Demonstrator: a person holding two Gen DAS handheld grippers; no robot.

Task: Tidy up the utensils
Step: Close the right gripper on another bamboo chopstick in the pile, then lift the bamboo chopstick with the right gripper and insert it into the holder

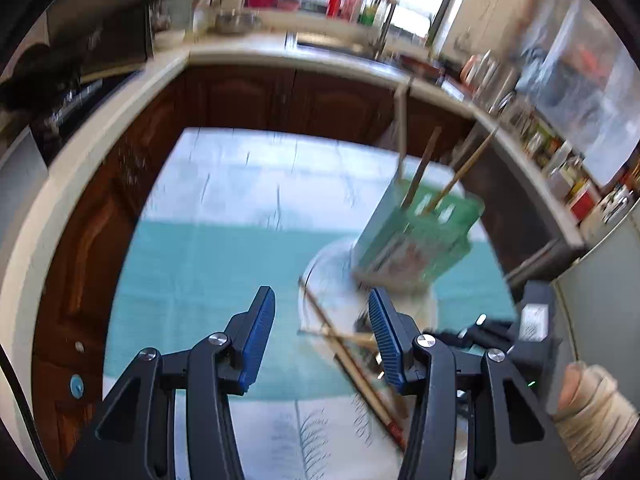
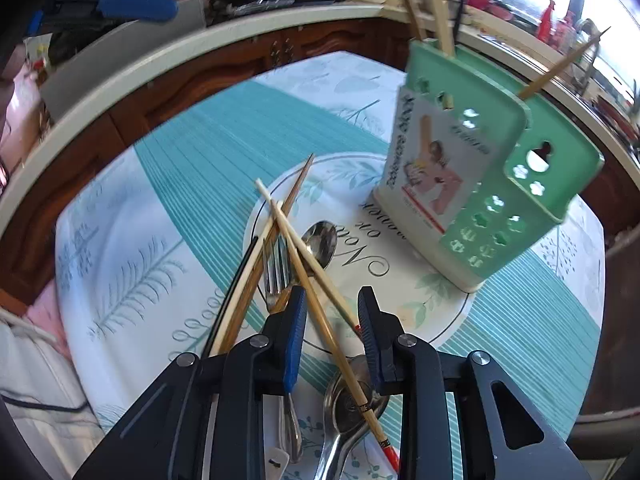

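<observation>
A green slotted utensil holder [image 2: 500,160] stands on the round table with several chopsticks sticking up out of it; the left wrist view shows the holder [image 1: 424,232] blurred, to the right ahead. In front of it lies a loose pile: crossed wooden chopsticks [image 2: 304,276], a fork [image 2: 276,268], a spoon [image 2: 320,240] and a second spoon [image 2: 352,400]. My right gripper [image 2: 331,294] hangs low over this pile, jaws apart, with two chopsticks crossing the gap and the pads not pressing on them. My left gripper [image 1: 320,296] is open and empty, left of the chopsticks [image 1: 352,372].
The table wears a teal-and-white leaf-patterned cloth [image 2: 200,160]. A pale counter [image 1: 280,52] over dark brown cabinets [image 1: 248,96] curves round behind the table, with a sink tap and bottles near the window. Jars line a shelf [image 1: 552,148] at the right.
</observation>
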